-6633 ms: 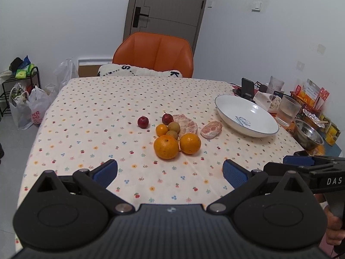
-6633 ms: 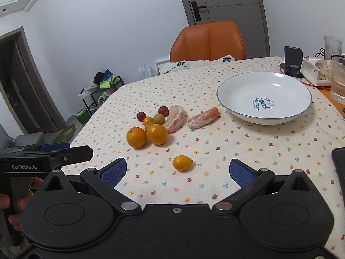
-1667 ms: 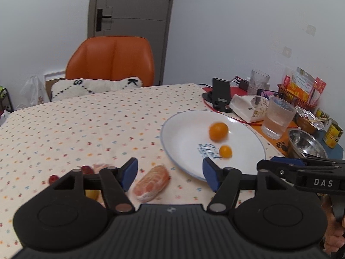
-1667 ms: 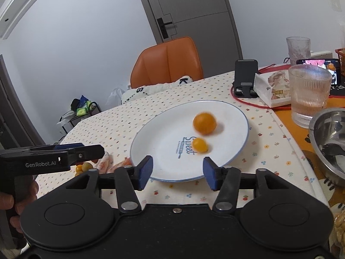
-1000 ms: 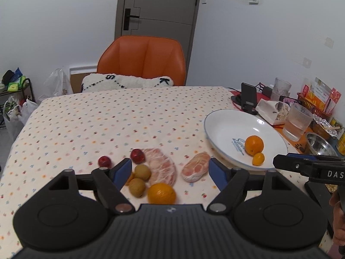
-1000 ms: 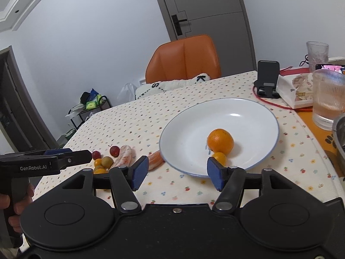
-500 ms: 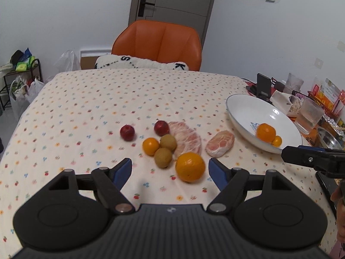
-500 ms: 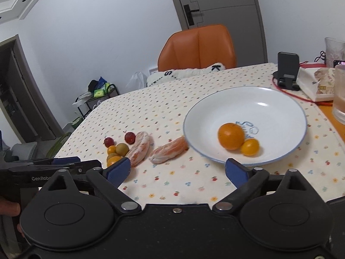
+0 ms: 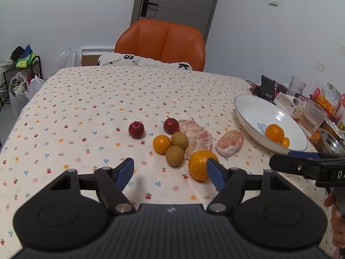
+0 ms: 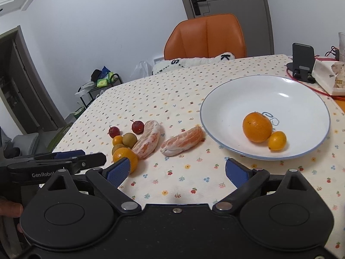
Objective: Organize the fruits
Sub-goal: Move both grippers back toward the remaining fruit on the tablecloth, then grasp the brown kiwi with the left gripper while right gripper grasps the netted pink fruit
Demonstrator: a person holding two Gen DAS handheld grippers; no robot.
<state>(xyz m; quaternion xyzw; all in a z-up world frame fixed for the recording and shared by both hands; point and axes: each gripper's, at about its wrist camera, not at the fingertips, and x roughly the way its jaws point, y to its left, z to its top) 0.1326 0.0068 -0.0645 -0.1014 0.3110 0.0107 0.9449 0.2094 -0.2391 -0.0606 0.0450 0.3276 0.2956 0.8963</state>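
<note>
While both grippers hang over the floral tablecloth (image 9: 90, 99) with jaws spread wide and nothing between them, the fruit splits into two groups. Two pieces lie in the white blue-rimmed plate (image 10: 301, 99): one orange (image 10: 257, 127) and one small kumquat (image 10: 277, 140), touching each other.

Eight pieces sit on the cloth:
- two red hawthorn-like fruits, one (image 9: 136, 129) apart to the left, one (image 9: 171, 125) beside the cluster
- two brown longans (image 9: 179, 139) (image 9: 175, 155), touching
- one small mandarin (image 9: 161, 143) against them
- one large orange (image 9: 201, 165) nearest the left gripper (image 9: 170, 170), partly behind its right blue pad
- two peeled pomelo segments, the bigger (image 9: 197, 136) next to the longans, the smaller (image 9: 230, 142) lying between the cluster and the plate.

Writing: "GenRobo…" on the left gripper's body as the right wrist view shows it, "D…" on the right gripper (image 10: 176, 170) body in the left wrist view; the plate carries blue print, too hidden by the orange to read.

Against half a second ago, the left gripper sits lower and closer to the cluster, so the large orange now meets its right pad's outline; the right gripper's view has drawn nearer the plate. No fruit has changed place. An orange chair (image 9: 160, 43) stands at the far side; a phone stand (image 10: 303, 62) and one ribbed glass (image 9: 313, 116) stand by the plate.
</note>
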